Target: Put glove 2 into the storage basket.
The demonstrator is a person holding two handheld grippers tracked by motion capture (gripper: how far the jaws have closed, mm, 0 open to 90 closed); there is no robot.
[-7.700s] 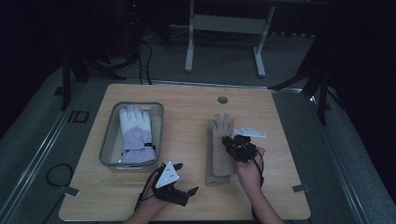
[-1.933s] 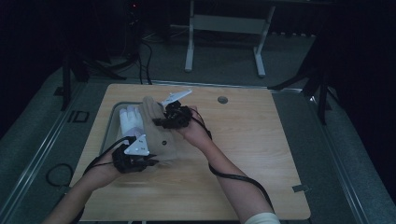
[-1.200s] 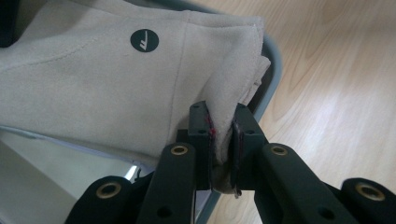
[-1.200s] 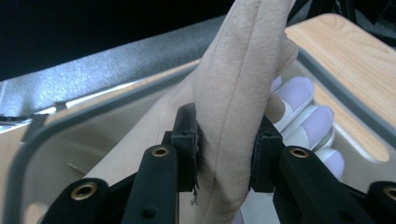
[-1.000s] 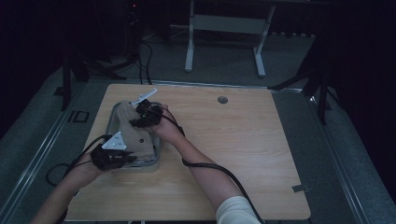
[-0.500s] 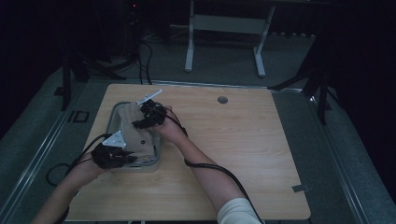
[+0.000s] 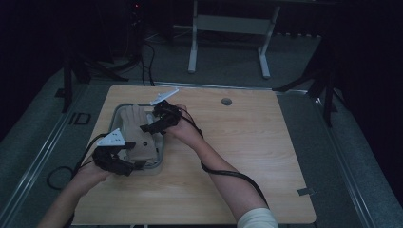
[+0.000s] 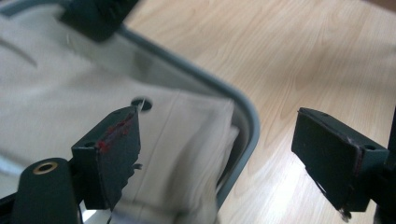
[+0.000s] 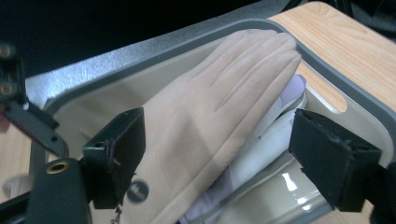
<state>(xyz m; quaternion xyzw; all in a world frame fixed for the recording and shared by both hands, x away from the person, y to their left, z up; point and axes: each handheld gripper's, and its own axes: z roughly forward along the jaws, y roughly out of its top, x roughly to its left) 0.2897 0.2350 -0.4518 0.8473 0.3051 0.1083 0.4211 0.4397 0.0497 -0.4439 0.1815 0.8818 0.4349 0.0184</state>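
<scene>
A beige glove lies flat in the grey-rimmed clear tray at the table's left, on top of a white and lavender glove. My left gripper is at the tray's near end, over the beige glove's cuff. Its jaws have just been opening, and they stand wide and off the cloth. My right gripper hovers over the tray's right side above the beige glove's palm. Its jaws have also just been opening, with nothing pressed between them.
The wooden table stretches bare to the right of the tray, with a round cable hole near its far edge. Metal stand legs and cables stand on the dark floor beyond. The tray rim runs under the left jaws.
Both grippers brought the beige glove into the tray and let it go. The right gripper has since drawn back a little to the right and upward; the left has stayed put.
</scene>
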